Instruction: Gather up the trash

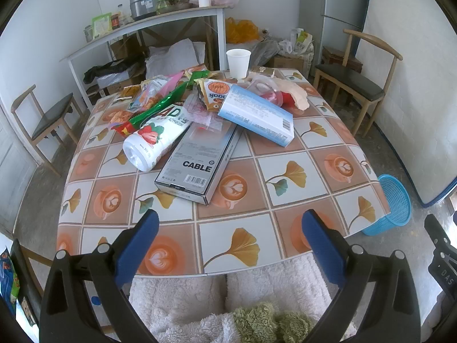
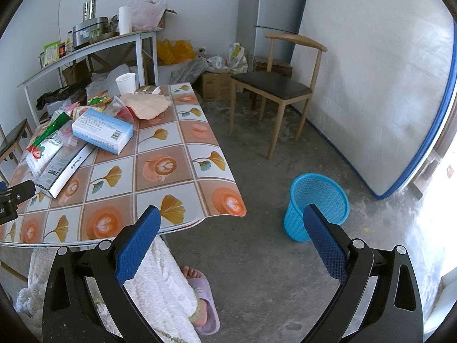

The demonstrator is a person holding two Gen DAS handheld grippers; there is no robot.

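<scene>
A heap of trash lies on the patterned table (image 1: pixel 234 240): a grey cable box (image 1: pixel 197 163), a light blue box (image 1: pixel 257 114), a white strawberry bottle (image 1: pixel 154 143), snack wrappers (image 1: pixel 160 97) and a white paper cup (image 1: pixel 238 63). A blue mesh bin (image 2: pixel 317 205) stands on the floor right of the table; it also shows in the left wrist view (image 1: pixel 391 203). My left gripper (image 1: pixel 230 223) is open and empty above the table's near edge. My right gripper (image 2: pixel 231 220) is open and empty over the table's corner and floor, left of the bin.
Wooden chairs stand at the right (image 2: pixel 277 91) and left (image 1: pixel 42 120) of the table. A white side table (image 1: pixel 148 25) with kitchen items is at the back. A mattress (image 2: pixel 371 85) leans on the right wall. The person's slippered foot (image 2: pixel 202 294) is on the floor.
</scene>
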